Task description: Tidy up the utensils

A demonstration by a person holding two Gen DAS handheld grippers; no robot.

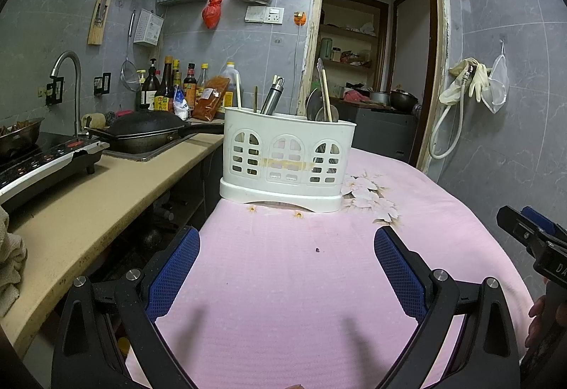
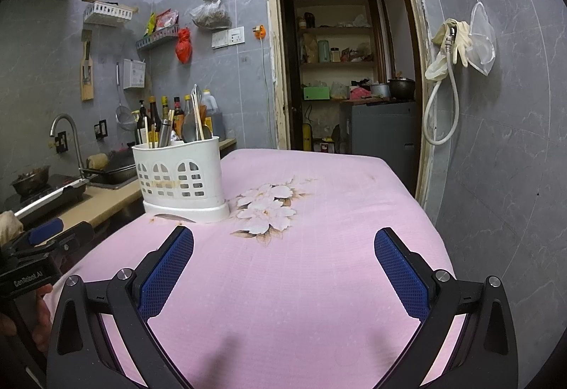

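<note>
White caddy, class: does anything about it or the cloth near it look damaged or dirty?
Yes. The white caddy has yellowed tape residue across its front, and the pink cloth shows small brown marks by its base.

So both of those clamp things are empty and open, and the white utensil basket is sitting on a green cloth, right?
Nearly. The left gripper and right gripper are open and empty, and the white utensil basket stands there, but the cloth is pink, with a flower print. The right wrist view shows it best.
</note>
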